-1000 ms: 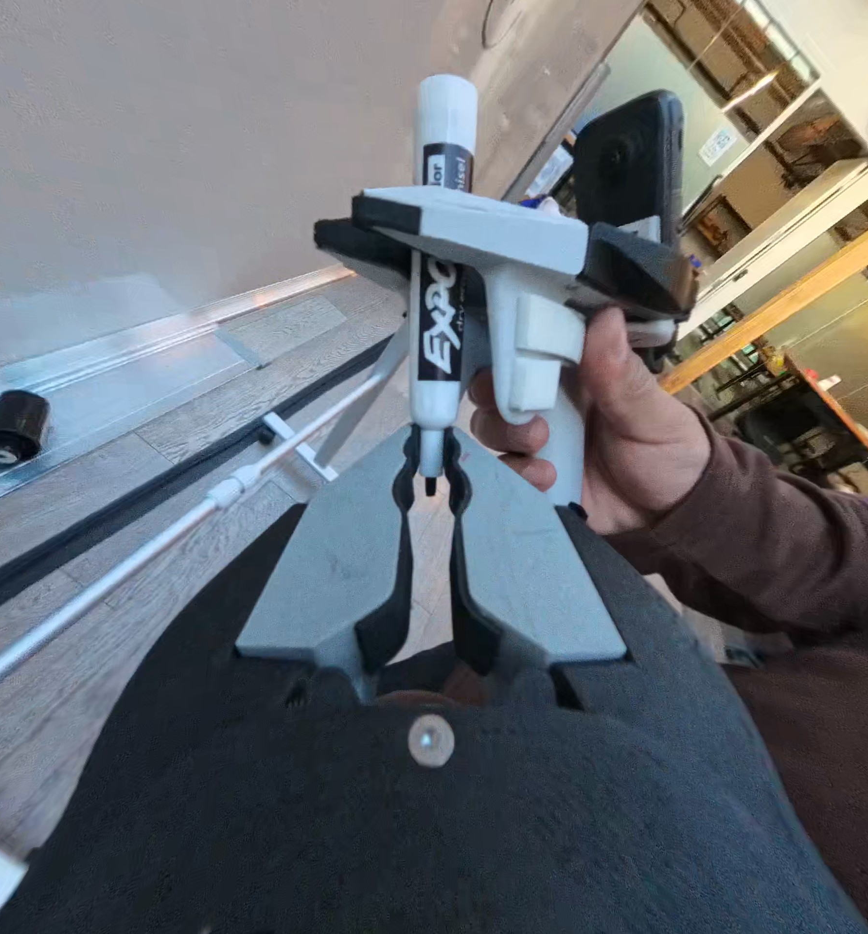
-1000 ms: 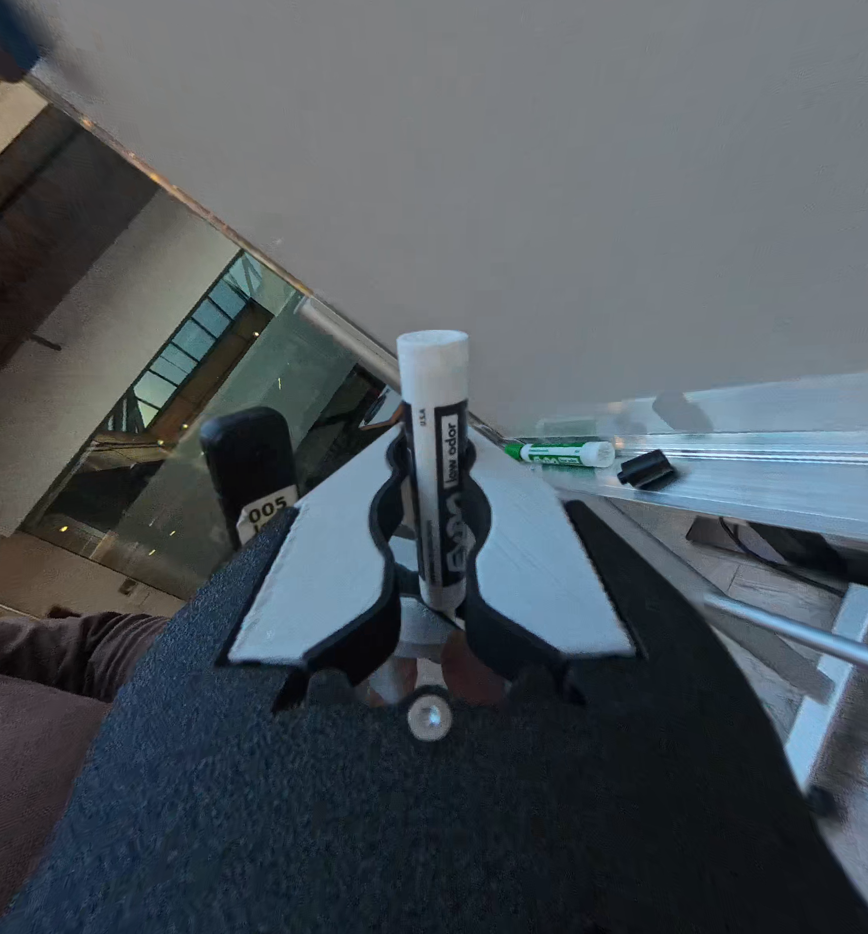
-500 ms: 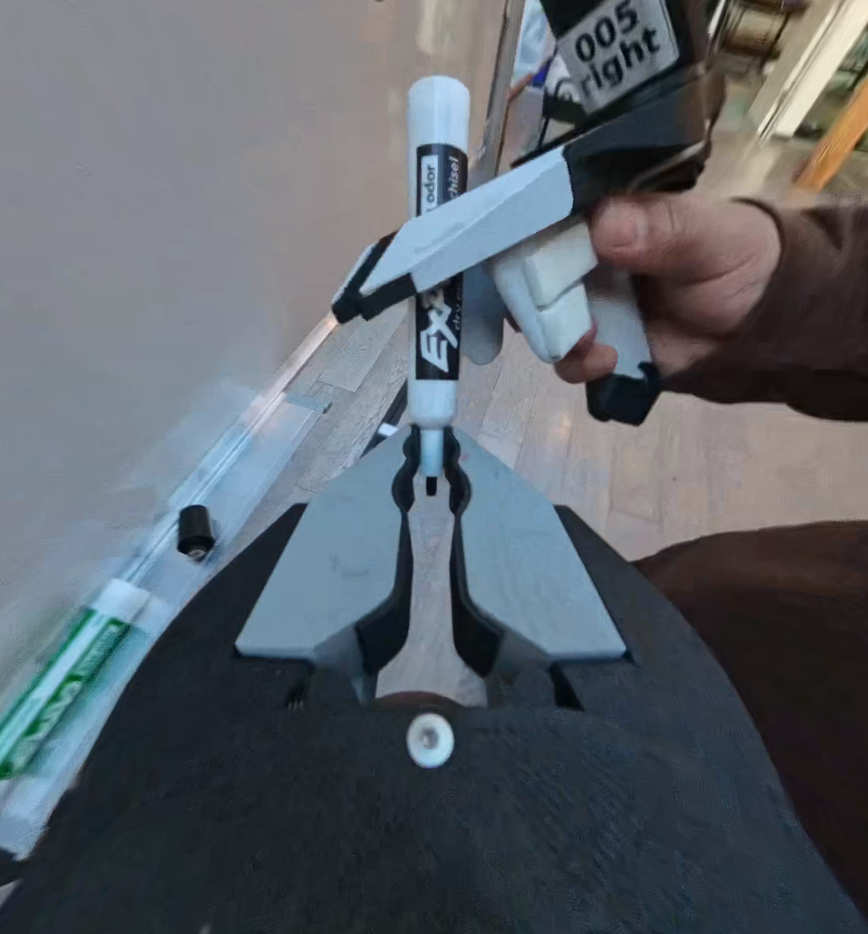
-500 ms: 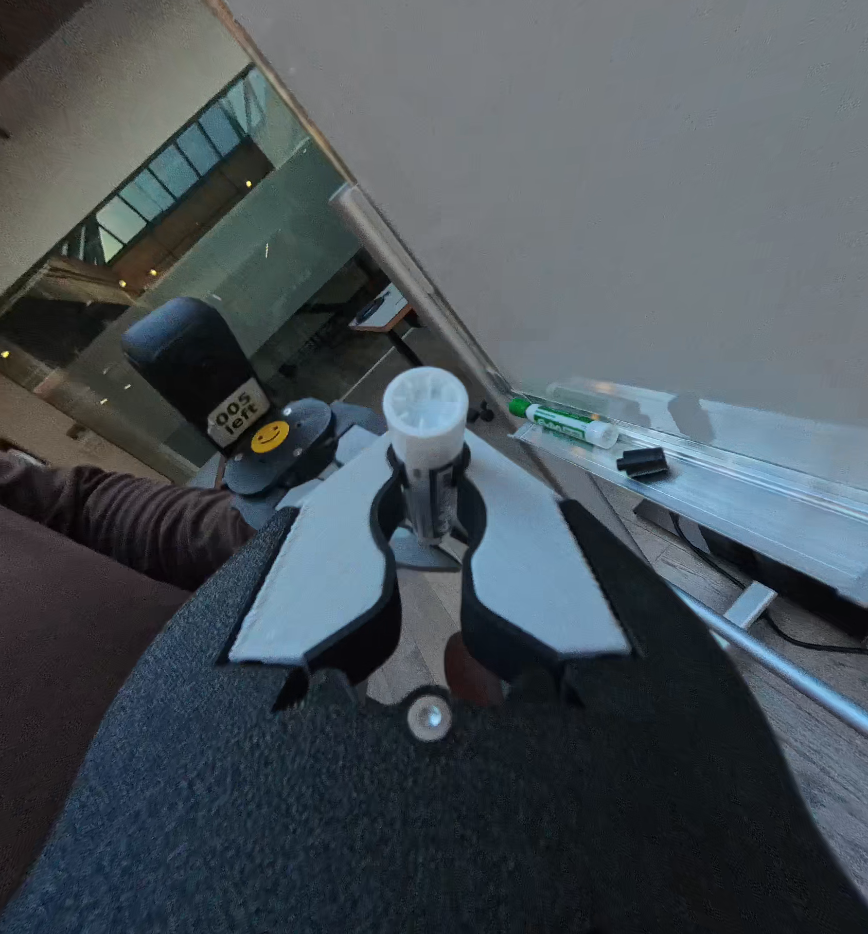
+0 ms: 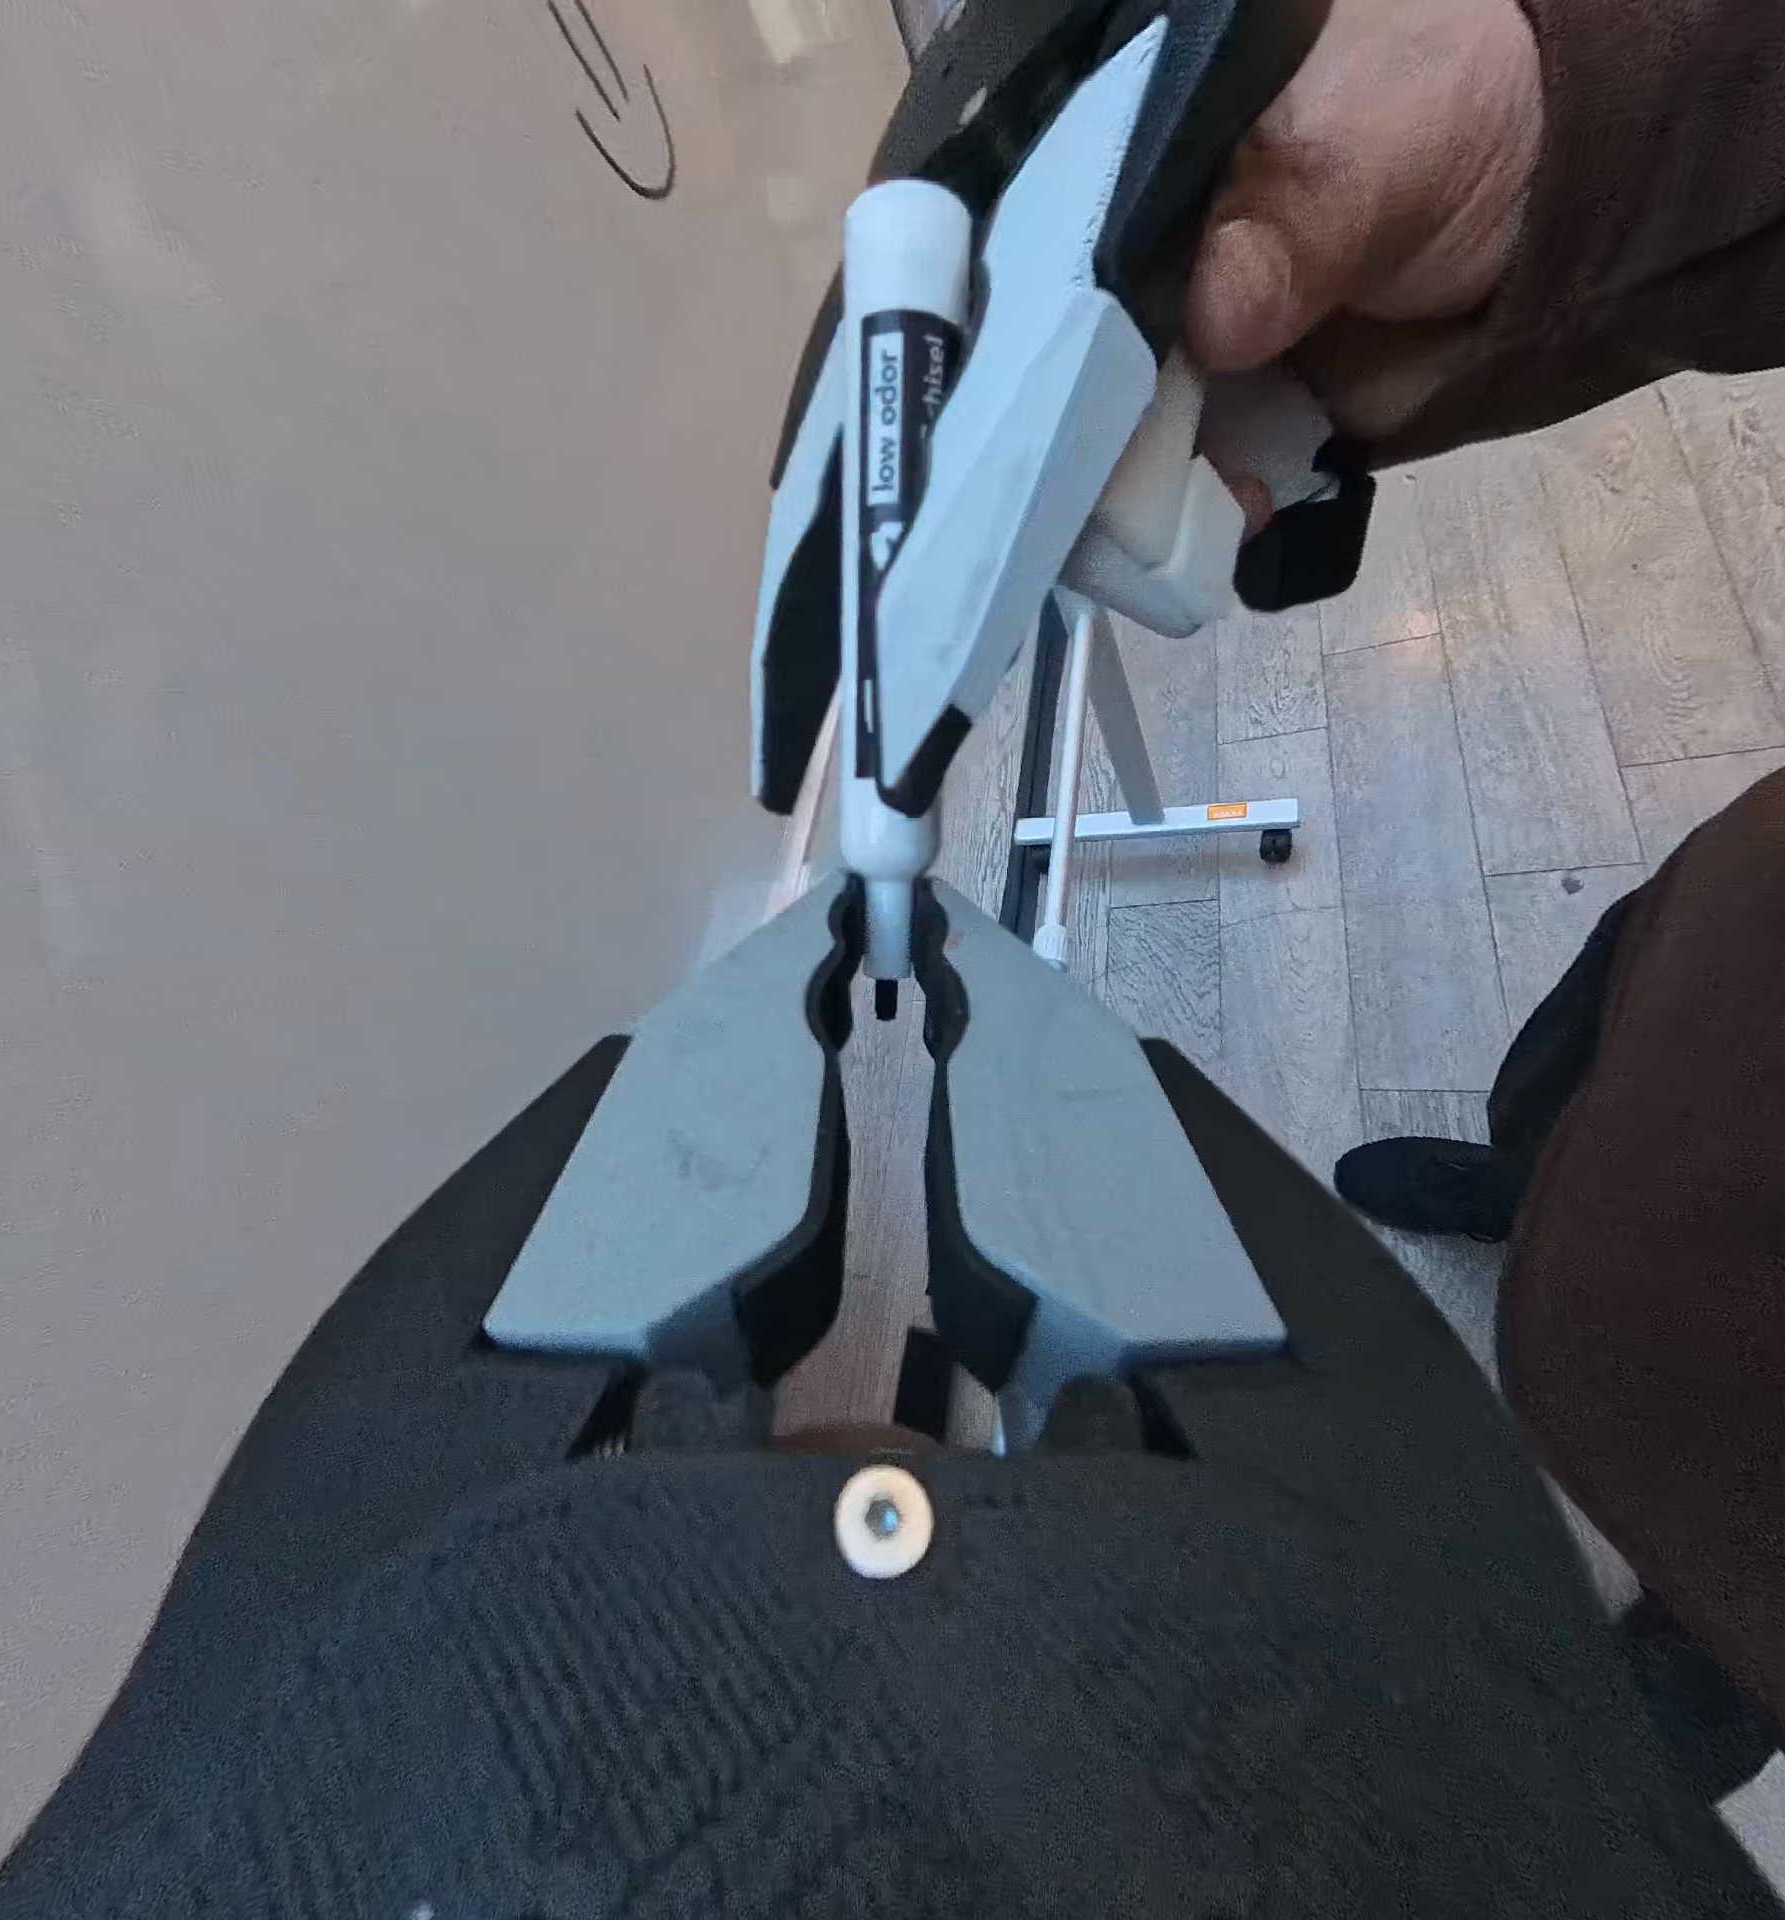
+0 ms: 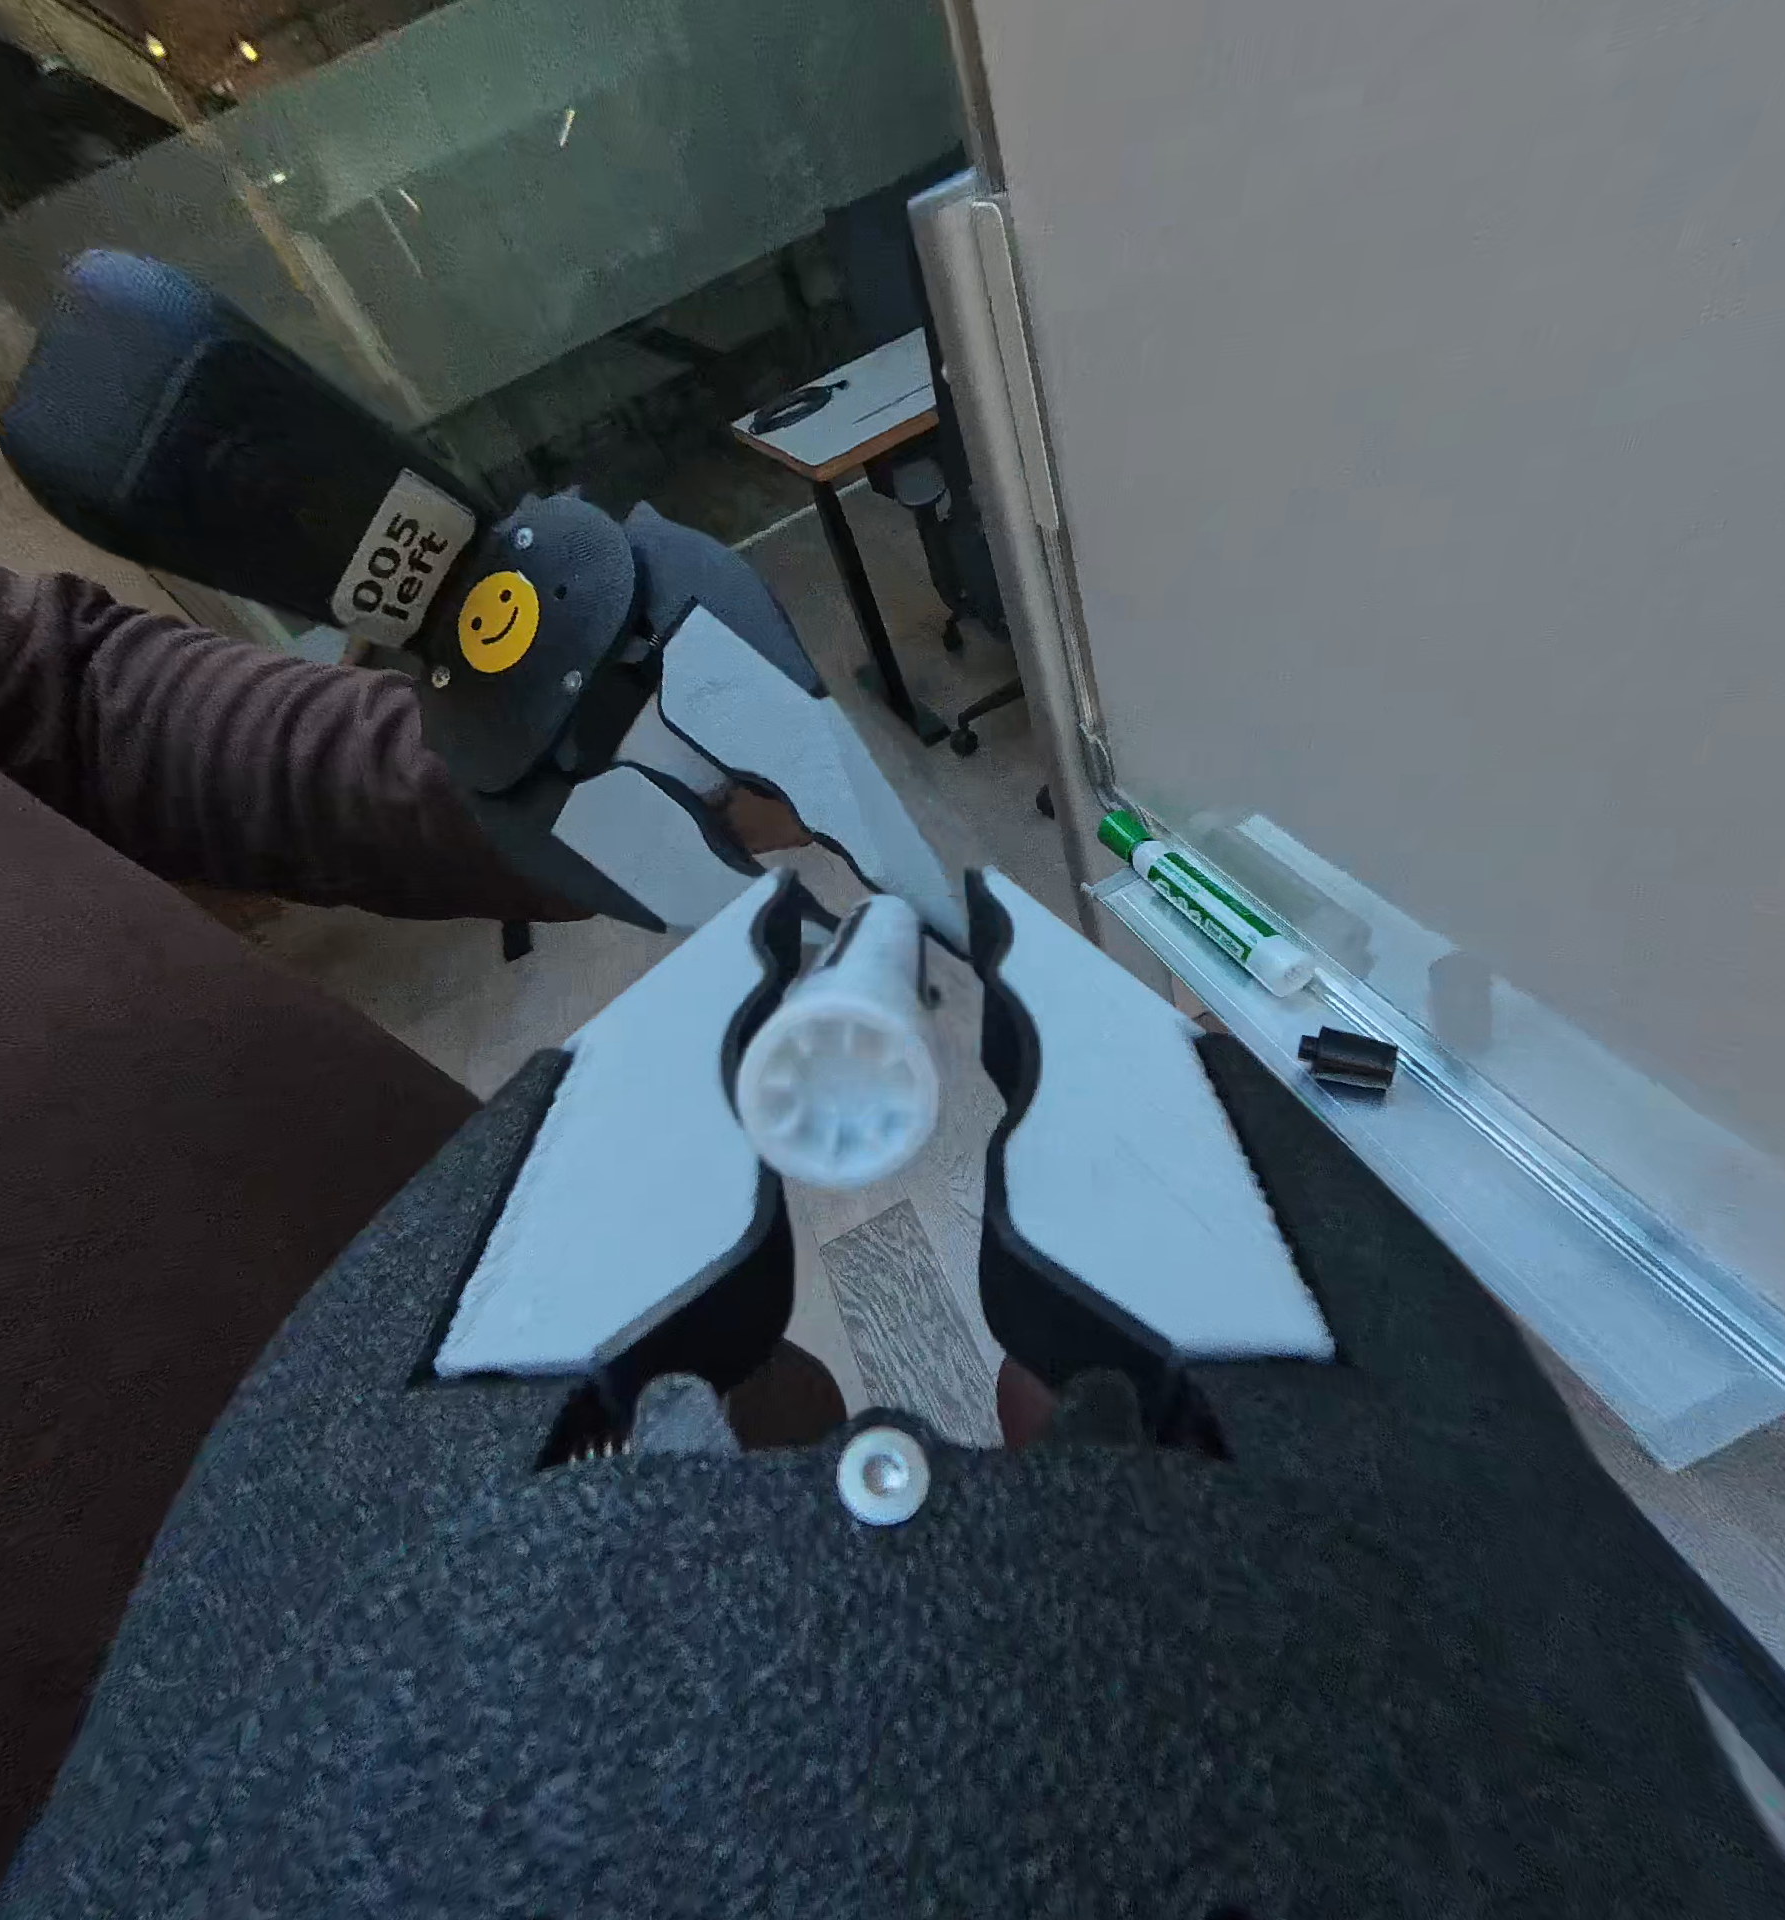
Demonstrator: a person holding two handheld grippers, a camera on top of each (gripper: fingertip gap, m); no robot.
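My left tool [image 5: 888, 904] has its tips closed on the narrow neck of a white dry-erase marker [image 5: 893, 436], just behind the bare black nib [image 5: 883, 1003], which pokes into the slot between my fingers. The marker wears no cap. Its barrel runs up and away from me into my right tool [image 5: 846, 800], whose fingers lie along either side of it. From the right wrist view I look almost straight at the marker's hollow back end. One pad touches the barrel and a sliver of gap shows at the other, so I cannot tell whether that tool is clamping it or only cradling it. My right hand [image 5: 1387, 187], in a brown sleeve, is wrapped round that tool's grip. To one side stands a whiteboard [image 5: 296, 623] with a curved dark stroke [image 5: 639, 145] near its upper edge. Along its foot runs a metal tray [image 6: 1490, 1195], holding a green marker [image 6: 1210, 914] with its cap on. Near it, farther along the tray, lies a loose black cap [image 6: 1350, 1060], well apart from both tools. Below is a pale wood-look floor [image 5: 1490, 831] and the board's white wheeled foot [image 5: 1158, 821].
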